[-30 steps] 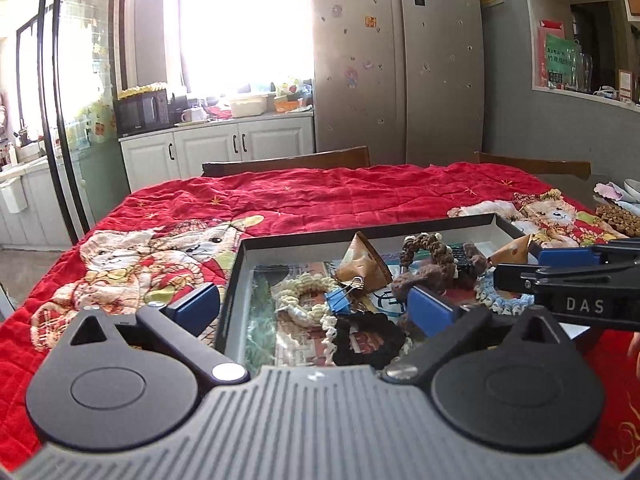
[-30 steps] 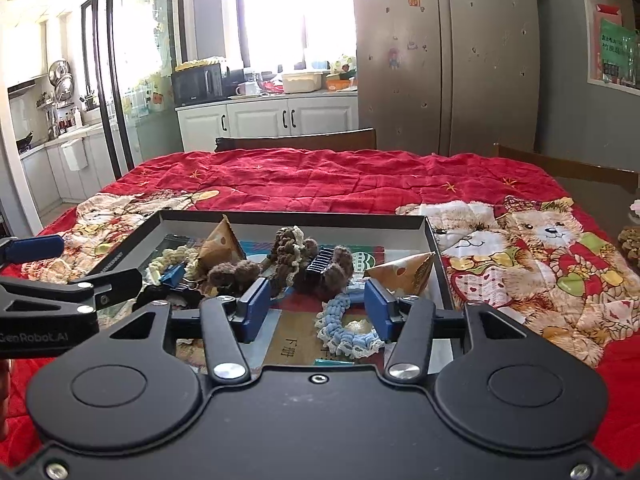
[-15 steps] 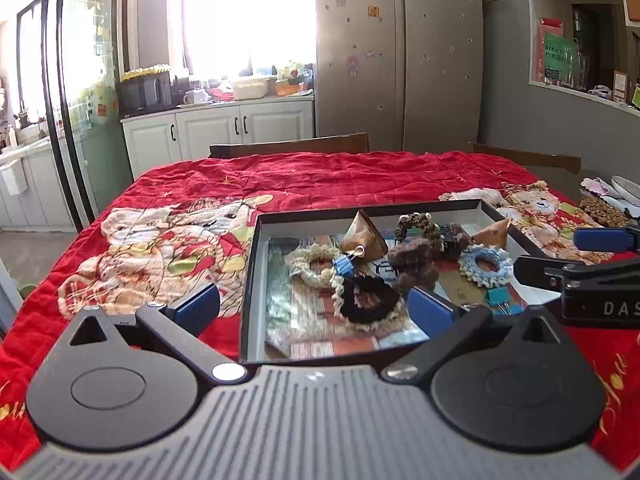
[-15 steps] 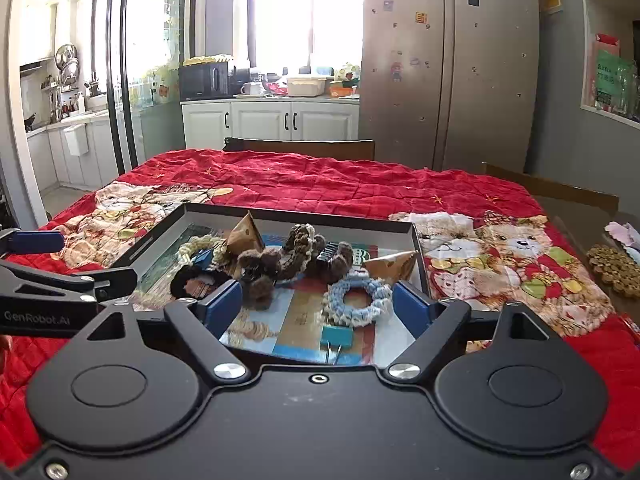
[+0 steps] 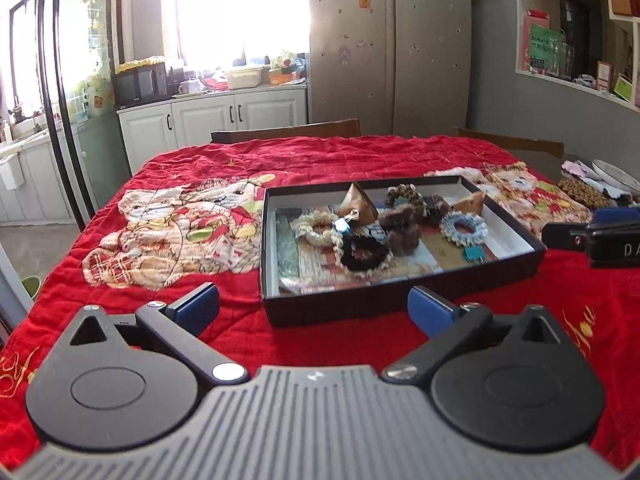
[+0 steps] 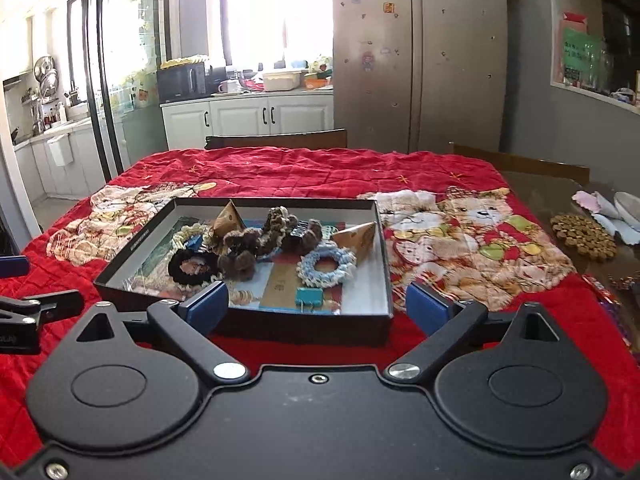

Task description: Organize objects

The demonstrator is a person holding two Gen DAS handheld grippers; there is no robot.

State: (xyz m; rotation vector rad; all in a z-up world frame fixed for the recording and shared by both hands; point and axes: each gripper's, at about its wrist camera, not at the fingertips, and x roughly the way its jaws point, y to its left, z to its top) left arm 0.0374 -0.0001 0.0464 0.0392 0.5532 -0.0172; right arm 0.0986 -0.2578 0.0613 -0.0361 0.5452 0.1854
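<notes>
A shallow black box (image 5: pixel 360 306) (image 6: pixel 248 326) sits on the red quilt-covered table. It holds several hair scrunchies: a black one (image 5: pixel 366 254) (image 6: pixel 192 266), a blue one (image 5: pixel 464 228) (image 6: pixel 326 266), a cream one (image 5: pixel 316 226), brown ones (image 6: pixel 240 252). It also holds two tan pyramid pouches (image 6: pixel 358 238) and a teal binder clip (image 6: pixel 309 296). My left gripper (image 5: pixel 314 310) is open and empty, just in front of the box's near left side. My right gripper (image 6: pixel 318 306) is open and empty at the box's near edge.
The red quilt (image 6: pixel 304 170) covers the table. A round brown trivet (image 6: pixel 582 236) and cloths lie at the right edge. Chair backs (image 6: pixel 276 138) stand behind the table. Kitchen cabinets and a fridge (image 6: pixel 420 52) are beyond.
Both grippers have pulled back from over the box towards the table's near side. The right gripper's fingers have opened wider. The teal clip now lies in the box.
</notes>
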